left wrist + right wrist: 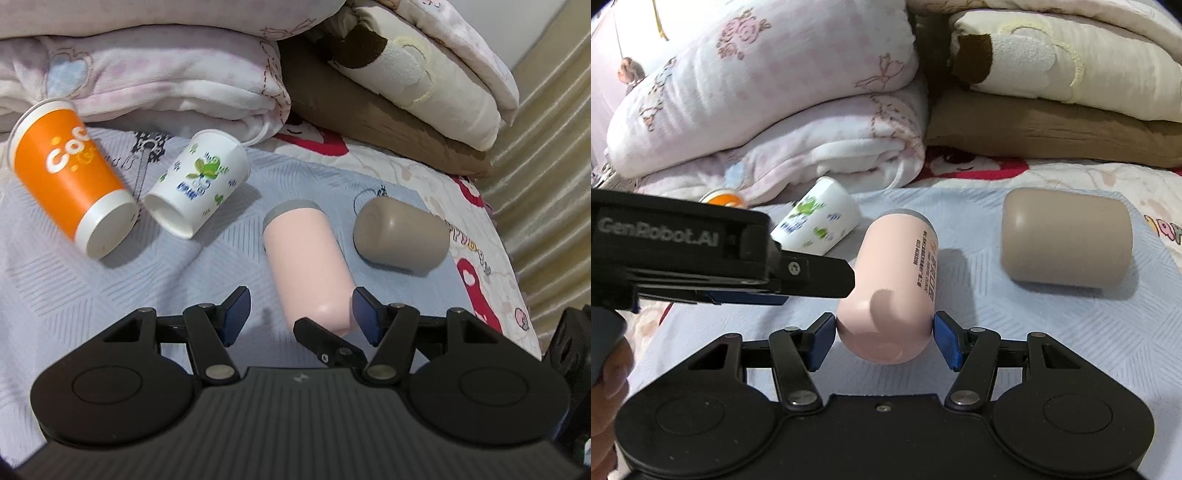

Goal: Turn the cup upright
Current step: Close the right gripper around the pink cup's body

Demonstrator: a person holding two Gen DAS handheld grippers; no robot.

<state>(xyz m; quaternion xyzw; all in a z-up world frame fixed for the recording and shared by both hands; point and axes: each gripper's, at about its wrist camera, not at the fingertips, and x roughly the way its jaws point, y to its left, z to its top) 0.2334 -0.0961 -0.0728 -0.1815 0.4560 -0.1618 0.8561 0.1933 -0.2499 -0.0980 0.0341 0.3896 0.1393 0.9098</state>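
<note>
Pink cup (886, 295) lies on side on bed (1052, 332), grey rim away from camera, vertical print on side too small to read. Right tongs (884, 341) apart, blue pads at both sides of its base, contact unclear. Left tongs (301, 314) apart, hold nothing; body reads "GenRobot.AI". Orange paper cup (70, 177) reads "Coc...", touches white leaf-print cup (199, 188). Taupe cup (1067, 240) apart, near bed edge.

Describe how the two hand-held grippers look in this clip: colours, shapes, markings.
Both match: the left hand-held gripper and right hand-held gripper have black ribbed bodies, two round side housings, black linkage arms with silver pivot pins, and blue pads on the fingertips. Seen from the right wrist camera, the left one's side reads "GenRobot.AI" in grey. No cables show.
</note>
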